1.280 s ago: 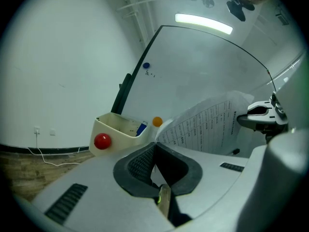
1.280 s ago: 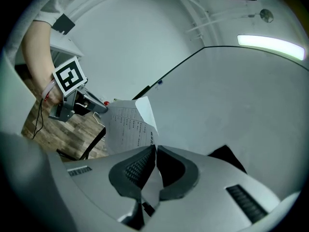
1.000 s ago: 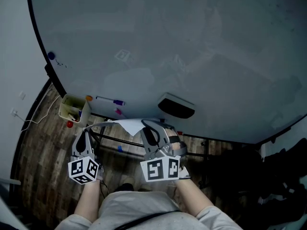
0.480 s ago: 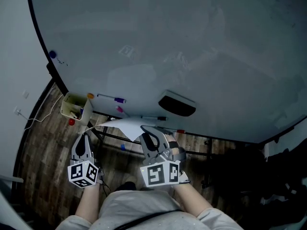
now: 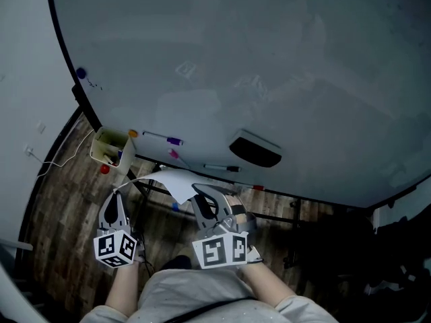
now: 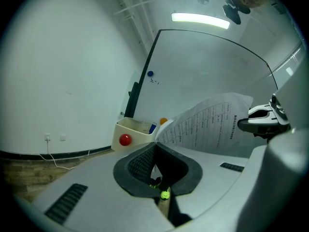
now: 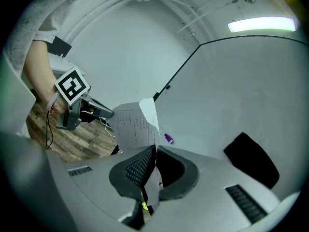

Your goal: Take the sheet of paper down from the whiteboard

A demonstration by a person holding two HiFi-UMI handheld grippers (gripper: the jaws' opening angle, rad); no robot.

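The sheet of paper (image 5: 176,182) is off the whiteboard (image 5: 269,66) and hangs between my two grippers in front of the board's lower edge. My left gripper (image 5: 118,192) is shut on its left corner; in the left gripper view the printed sheet (image 6: 212,124) rises from the shut jaw tips (image 6: 155,146). My right gripper (image 5: 203,195) is shut on the sheet's right edge. In the right gripper view the paper (image 7: 137,124) runs down between the pads (image 7: 153,153) and curls over at its top.
A black eraser (image 5: 256,150) and markers (image 5: 166,140) sit along the board's ledge. A cream box (image 5: 109,148) with pens hangs at the ledge's left end. A blue magnet (image 5: 81,73) sticks near the board's left edge. Wood floor and the board's stand bars lie below.
Both grippers have drawn back a little from the board, carrying the sheet with them; they sit lower in the head view. Both stay shut.
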